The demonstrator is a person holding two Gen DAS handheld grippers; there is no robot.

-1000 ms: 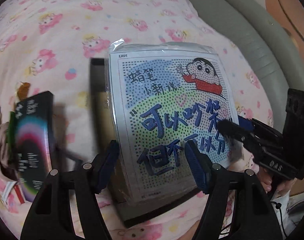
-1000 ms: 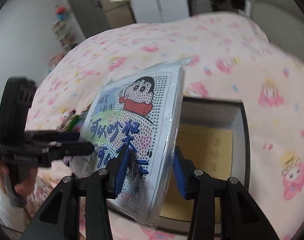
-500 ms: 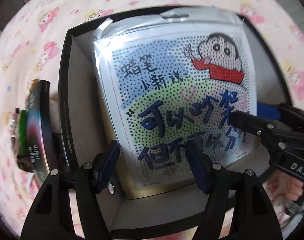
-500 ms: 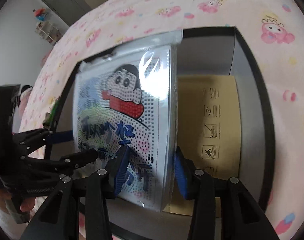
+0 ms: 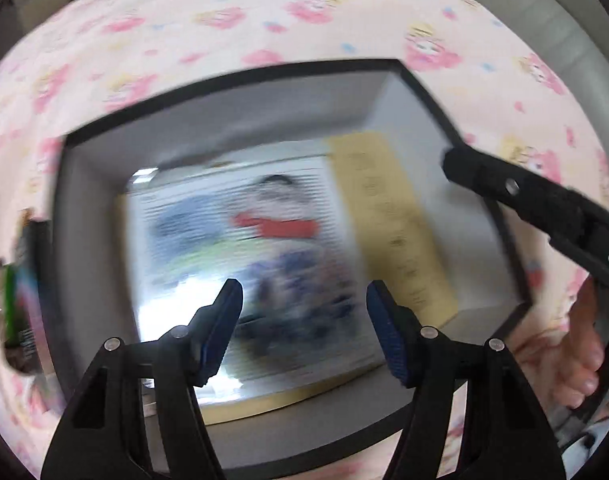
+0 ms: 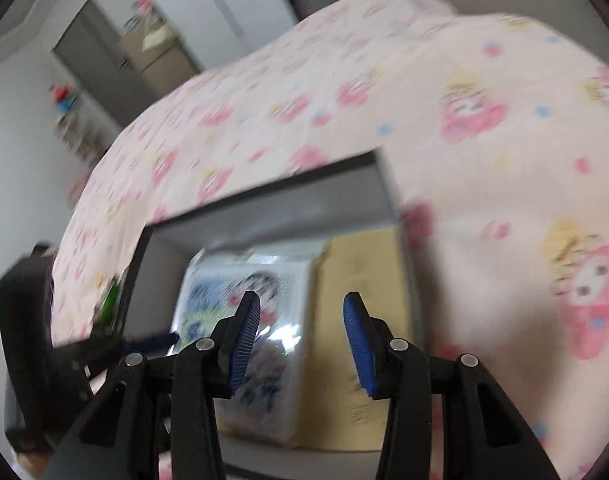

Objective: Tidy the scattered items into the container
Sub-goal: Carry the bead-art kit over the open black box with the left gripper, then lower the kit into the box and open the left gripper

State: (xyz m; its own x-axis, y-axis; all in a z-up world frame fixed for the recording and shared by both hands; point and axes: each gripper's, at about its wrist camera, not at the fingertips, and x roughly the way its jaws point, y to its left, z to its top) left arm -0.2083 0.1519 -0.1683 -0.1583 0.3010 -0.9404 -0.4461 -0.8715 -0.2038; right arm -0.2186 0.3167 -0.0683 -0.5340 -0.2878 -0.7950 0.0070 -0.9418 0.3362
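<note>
Both views were softly lit and motion-blurred; glare flared on the plastic-wrapped picture kit (image 5: 244,272) between the jaws, and fisheye edges curved darkly

Left gripper (image 5: 304,322), right gripper (image 6: 301,332): fingers apart.

Pink-print bed (image 5: 232,12), black box (image 5: 240,76), possibly cards (image 5: 24,280)

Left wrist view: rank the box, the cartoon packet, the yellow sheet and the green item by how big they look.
1. Box, largest.
2. Cartoon packet, lying inside it.
3. Yellow sheet, partly covered by the packet, so its full size is unsure.
4. Green item, smallest, cut off at the blurred edge.
</note>
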